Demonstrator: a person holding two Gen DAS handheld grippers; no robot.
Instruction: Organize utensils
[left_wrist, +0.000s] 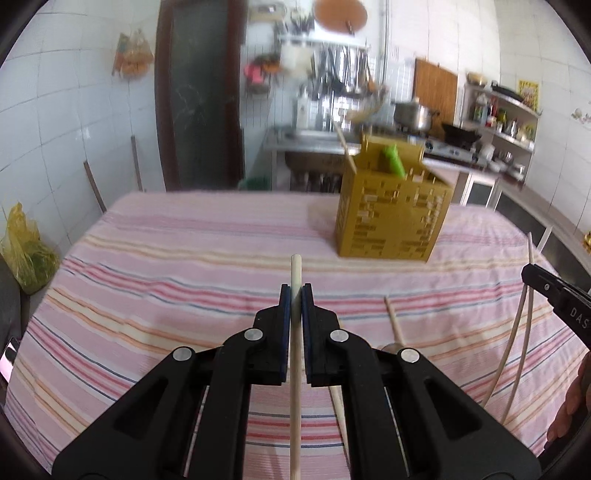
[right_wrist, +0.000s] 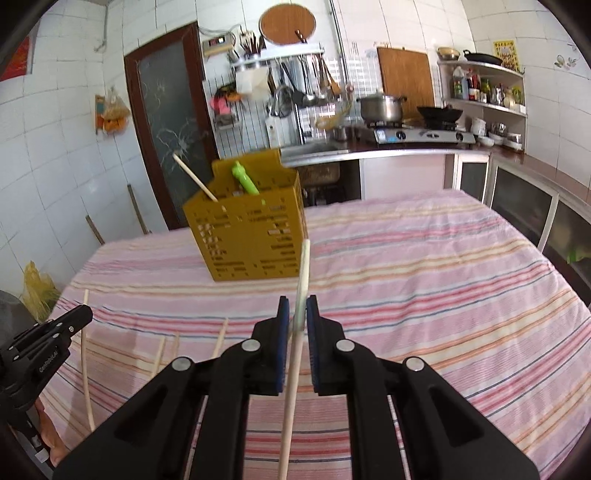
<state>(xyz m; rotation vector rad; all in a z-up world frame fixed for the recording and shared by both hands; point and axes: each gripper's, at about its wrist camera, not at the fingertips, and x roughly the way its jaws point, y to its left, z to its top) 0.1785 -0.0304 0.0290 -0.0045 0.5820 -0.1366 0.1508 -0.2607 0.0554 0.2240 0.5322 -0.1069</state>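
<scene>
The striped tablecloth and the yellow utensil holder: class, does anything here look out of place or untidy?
Yes. Several loose chopsticks lie scattered on the striped tablecloth instead of standing in the yellow utensil holder, which holds only one chopstick and a green utensil. Each claw, left and right, grips one chopstick.

A utensil holder (right_wrist: 245, 236) stands on the table (right_wrist: 443, 266) toward its far edge, with a chopstick (right_wrist: 194, 177) and a utensil handle (right_wrist: 244, 178) in it. Loose chopsticks (right_wrist: 219, 338) lie near the table's near left edge. Behind the table runs a kitchen counter (right_wrist: 388, 151).
</scene>
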